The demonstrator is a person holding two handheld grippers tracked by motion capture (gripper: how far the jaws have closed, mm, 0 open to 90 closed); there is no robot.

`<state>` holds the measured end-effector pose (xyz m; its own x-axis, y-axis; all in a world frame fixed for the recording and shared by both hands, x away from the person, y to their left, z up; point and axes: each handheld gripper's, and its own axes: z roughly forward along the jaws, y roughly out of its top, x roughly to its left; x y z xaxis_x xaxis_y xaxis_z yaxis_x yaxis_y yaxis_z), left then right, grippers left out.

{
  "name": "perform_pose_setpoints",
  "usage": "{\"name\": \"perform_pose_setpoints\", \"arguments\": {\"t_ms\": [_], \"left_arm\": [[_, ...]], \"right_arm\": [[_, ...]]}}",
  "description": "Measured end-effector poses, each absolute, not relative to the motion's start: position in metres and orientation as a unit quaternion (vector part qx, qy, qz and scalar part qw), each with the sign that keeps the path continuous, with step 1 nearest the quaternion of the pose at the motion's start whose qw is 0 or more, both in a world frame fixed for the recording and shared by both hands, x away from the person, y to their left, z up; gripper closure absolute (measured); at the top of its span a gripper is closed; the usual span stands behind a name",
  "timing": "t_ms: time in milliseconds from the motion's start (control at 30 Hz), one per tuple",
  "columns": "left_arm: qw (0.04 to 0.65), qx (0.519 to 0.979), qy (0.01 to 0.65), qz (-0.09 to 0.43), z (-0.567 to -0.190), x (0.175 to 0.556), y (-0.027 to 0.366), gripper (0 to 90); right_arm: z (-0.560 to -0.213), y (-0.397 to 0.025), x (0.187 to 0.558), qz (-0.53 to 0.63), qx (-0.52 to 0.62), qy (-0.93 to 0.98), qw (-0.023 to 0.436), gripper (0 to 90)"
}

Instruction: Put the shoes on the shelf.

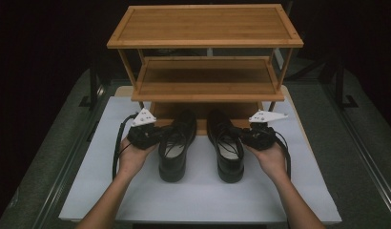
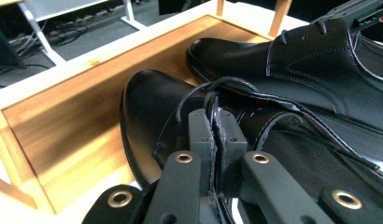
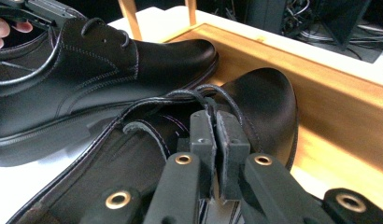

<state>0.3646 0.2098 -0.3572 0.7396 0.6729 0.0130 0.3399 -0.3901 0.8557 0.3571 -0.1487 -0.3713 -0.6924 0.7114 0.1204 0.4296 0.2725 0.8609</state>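
Two glossy black leather lace-up shoes side by side on white surface [image 1: 88, 191], toes under bamboo slatted rack [image 1: 205, 28]. Left gripper [image 2: 214, 128] pinches left shoe [image 1: 174, 145] collar edge; right gripper [image 3: 214, 128] pinches right shoe [image 1: 227, 148] collar edge.

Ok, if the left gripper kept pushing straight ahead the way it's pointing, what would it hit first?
Probably the other shoe: the left gripper, clamped on the left shoe's collar, points across toward it. Depth is unclear.
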Motion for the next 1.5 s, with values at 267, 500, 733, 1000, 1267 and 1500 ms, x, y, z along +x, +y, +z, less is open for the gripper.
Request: {"name": "perform_pose_setpoints", "arguments": {"t_ms": [267, 500, 733, 1000, 1267, 1500], "left_arm": [[0.462, 0.805, 0.319, 0.191, -0.365, 0.394, 0.195, 87.3], [0.464, 0.798, 0.324, 0.207, -0.371, 0.413, 0.185, 87.3], [0.454, 0.795, 0.327, 0.235, -0.379, 0.427, 0.173, 87.3], [0.455, 0.792, 0.327, 0.243, -0.386, 0.431, 0.166, 87.1], [0.458, 0.797, 0.326, 0.222, -0.387, 0.431, 0.17, 84.2], [0.464, 0.803, 0.319, 0.198, -0.376, 0.424, 0.182, 54.6]], "right_arm": [[-0.374, -0.143, 0.386, 0.475, 0.374, 0.781, 0.158, 86.5], [-0.379, -0.138, 0.407, 0.473, 0.382, 0.775, 0.172, 86.5], [-0.382, -0.132, 0.422, 0.473, 0.389, 0.769, 0.186, 86.5], [-0.386, -0.124, 0.43, 0.472, 0.394, 0.763, 0.198, 86.4], [-0.391, -0.123, 0.426, 0.481, 0.394, 0.76, 0.191, 85.4], [-0.386, -0.13, 0.421, 0.477, 0.394, 0.768, 0.168, 60.2]]}}
